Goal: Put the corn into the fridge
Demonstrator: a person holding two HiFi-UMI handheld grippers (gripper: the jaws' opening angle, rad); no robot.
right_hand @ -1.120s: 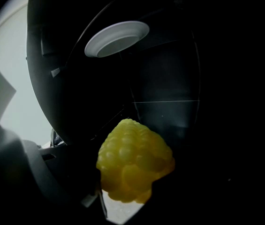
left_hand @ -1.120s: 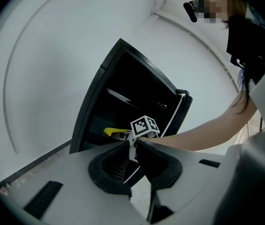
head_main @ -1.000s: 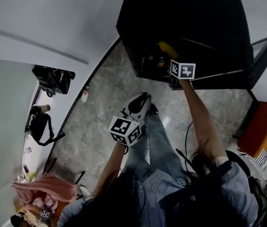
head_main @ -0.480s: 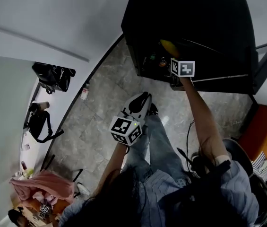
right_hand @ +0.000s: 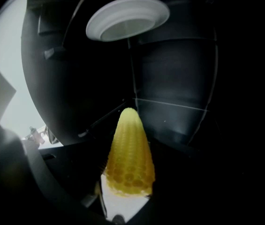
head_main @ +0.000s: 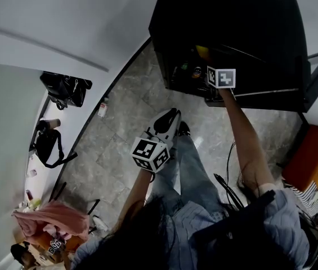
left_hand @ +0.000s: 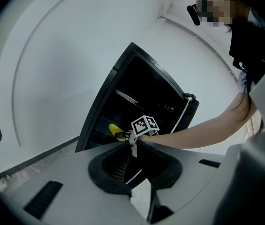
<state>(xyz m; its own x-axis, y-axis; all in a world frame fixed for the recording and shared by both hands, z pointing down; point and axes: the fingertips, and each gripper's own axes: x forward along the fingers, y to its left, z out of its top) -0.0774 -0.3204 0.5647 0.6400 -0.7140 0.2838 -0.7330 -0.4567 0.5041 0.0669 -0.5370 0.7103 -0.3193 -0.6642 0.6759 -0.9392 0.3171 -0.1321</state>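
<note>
My right gripper (head_main: 206, 63) pinched the corn (right_hand: 129, 156), tip forward, inside the dark fridge (head_main: 232, 16) at upper centre; my left gripper (head_main: 167, 122), pressed together, hung mid-frame, empty.

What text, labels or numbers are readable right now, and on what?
None can be read.
Left cube, right cube: square markers only, no letters.
Floor bottle: label too small to read.
Fridge, corn: no print visible.
</note>
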